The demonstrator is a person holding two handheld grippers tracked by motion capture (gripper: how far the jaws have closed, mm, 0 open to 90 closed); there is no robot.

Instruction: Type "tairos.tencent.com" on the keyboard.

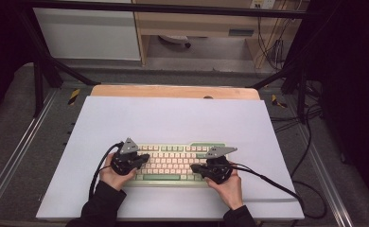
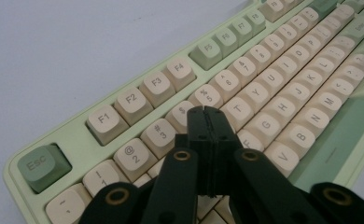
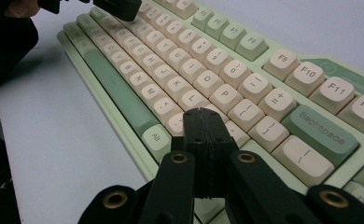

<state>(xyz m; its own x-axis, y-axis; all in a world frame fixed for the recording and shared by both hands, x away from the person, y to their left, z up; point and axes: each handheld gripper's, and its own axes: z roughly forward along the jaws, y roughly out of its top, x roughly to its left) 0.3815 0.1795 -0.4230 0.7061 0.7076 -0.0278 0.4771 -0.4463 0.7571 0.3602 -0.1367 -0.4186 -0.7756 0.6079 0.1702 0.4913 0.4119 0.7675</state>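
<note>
The left gripper (image 1: pixel 143 158), its jaws pressed together with nothing between them, hangs over the left end of the keyboard (image 1: pixel 173 163); in the left gripper view its tip (image 2: pixel 207 122) sits just above the keys around R and 4; the keyboard's long axis runs off to that gripper's right across the white worktop (image 1: pixel 173 118); the right gripper (image 1: pixel 196 167), jaws likewise pressed together and empty, hovers over the right end, near the Backspace key (image 3: pixel 321 129); each half lies nearer its own hand, so any keypress probably falls to the closer gripper.
</note>
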